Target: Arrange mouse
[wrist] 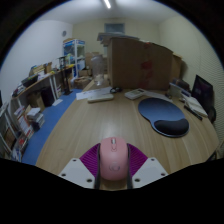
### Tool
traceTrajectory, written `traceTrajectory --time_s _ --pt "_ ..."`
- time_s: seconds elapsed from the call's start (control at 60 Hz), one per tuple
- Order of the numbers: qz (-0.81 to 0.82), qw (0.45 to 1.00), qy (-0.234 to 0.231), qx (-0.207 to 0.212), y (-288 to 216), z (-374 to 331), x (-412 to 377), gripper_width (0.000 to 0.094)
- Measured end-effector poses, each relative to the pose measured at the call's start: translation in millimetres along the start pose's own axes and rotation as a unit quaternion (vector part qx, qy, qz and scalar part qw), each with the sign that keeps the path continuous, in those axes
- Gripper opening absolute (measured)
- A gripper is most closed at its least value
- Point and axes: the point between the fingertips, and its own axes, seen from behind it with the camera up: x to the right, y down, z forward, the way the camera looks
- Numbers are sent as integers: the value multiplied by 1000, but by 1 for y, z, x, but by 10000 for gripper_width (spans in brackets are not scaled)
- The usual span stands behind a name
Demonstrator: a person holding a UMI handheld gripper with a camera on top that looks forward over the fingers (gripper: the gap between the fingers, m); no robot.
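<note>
A pink computer mouse (114, 157) sits between my two fingers, with the magenta pads (92, 157) pressed against both of its sides. My gripper (113, 163) is shut on the mouse and holds it above the near part of the wooden table (90, 125). A dark blue mouse pad (163, 115) with a wrist rest lies on the table beyond my fingers, ahead and to the right.
A white keyboard (100, 97) lies at the far side of the table. A laptop (199, 97) stands at the right edge. A large cardboard box (135, 62) stands behind the table. Shelves with books (35, 95) line the left wall.
</note>
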Motion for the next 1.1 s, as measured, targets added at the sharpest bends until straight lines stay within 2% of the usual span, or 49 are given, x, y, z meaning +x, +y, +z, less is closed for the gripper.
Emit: traceTrajectory --time_s 0.05,0.083,0.15,0.25,0.333,0.4,0.467,0.583,0.667,0.767,0.783,0.817,0.917,1.0,1.067,1.083,1.1 --pt "-1 1000 -25 -16 -3 -6 -6 356" --pt "1 999 -43 -8 -17 -13 -12 356" --pt "-15 998 -54 33 -69 -33 -12 359" --pt "-14 991 -64 119 -174 -52 12 356" --pt "-18 985 -38 169 -240 -49 65 357" --pt "-20 983 -3 181 -263 -22 117 356" --pt "-10 986 20 164 -258 12 160 357" --pt "11 996 44 80 -190 81 208 358" --pt "9 999 45 27 -147 113 217 358" --pt "14 1000 27 -1 -114 136 215 357" --pt "12 999 30 -11 -106 139 217 414" --pt "4 999 32 11 -109 142 218 365" --pt "15 999 28 -2 -107 142 218 372" --pt "11 1000 25 -4 -108 142 217 468" --pt "13 999 25 -32 -107 143 218 552" --pt "18 999 28 -41 -106 141 219 644" --pt "25 998 32 -52 -104 139 220 696"
